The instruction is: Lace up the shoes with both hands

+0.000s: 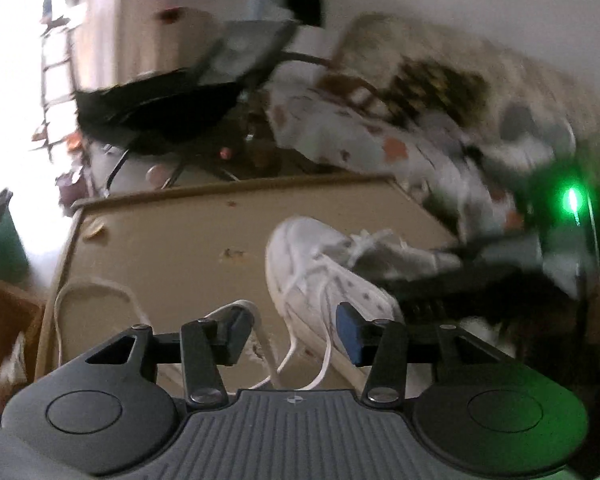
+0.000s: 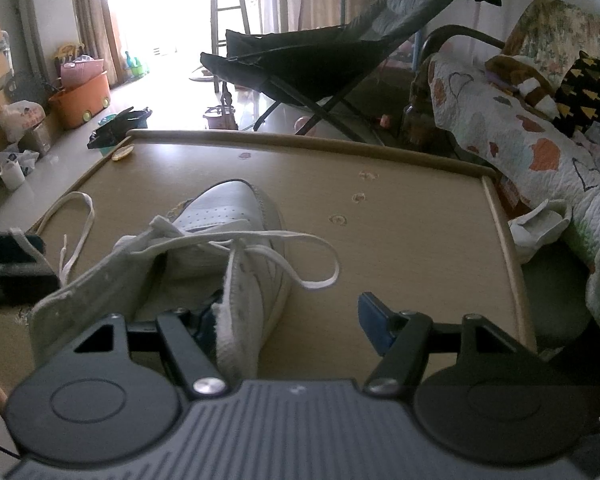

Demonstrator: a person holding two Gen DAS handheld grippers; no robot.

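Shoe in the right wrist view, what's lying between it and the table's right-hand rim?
A white lace loop beside the shoe, then bare tabletop up to the rim, seen in the right wrist view.

Both grippers are black with ribbed grey bodies, silver screws, and blue pads on their fingers (image 2: 374,322).

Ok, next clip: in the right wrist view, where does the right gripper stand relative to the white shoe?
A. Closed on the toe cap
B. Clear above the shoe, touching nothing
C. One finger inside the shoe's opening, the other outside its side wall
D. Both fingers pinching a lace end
C: the right gripper straddles the side wall of the white shoe, its left finger down inside the opening and its blue-padded finger outside over the table.
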